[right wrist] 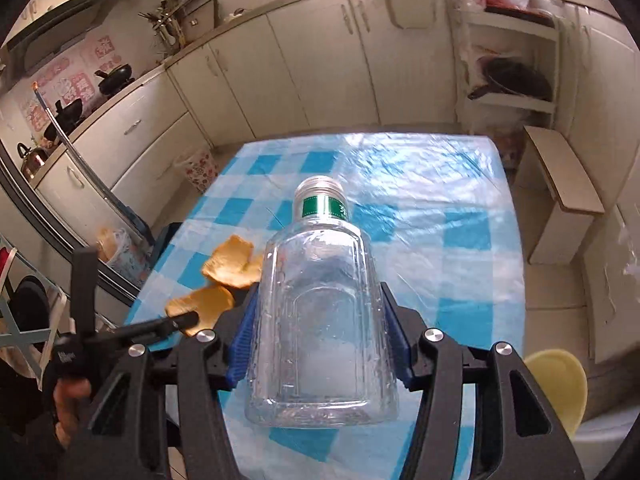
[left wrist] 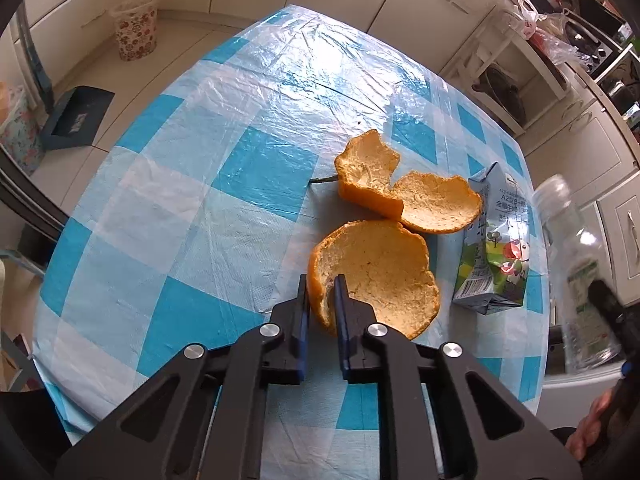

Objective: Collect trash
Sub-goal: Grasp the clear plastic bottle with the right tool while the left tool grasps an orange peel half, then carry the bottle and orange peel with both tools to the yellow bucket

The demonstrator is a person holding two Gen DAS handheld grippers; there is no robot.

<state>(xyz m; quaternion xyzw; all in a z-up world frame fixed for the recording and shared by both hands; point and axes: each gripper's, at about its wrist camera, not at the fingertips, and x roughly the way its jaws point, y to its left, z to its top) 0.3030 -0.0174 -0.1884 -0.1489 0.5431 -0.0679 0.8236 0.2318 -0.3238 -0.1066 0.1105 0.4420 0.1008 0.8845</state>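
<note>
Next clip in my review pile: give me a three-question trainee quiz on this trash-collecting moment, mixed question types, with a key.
1. True or false: the left gripper is pinched on the rim of the nearest orange peel.
2. Multiple choice: what does the right gripper hold? A) a milk carton B) a clear plastic bottle C) a peel
3. Fill in: the milk carton lies on the checked tablecloth, next to the ____.

Key
1. True: both pads clamp the peel's edge.
2. B: the clear plastic bottle sits between the blue pads, neck pointing away from the camera.
3. Orange peels: the farther peel lies just beside the carton.
</note>
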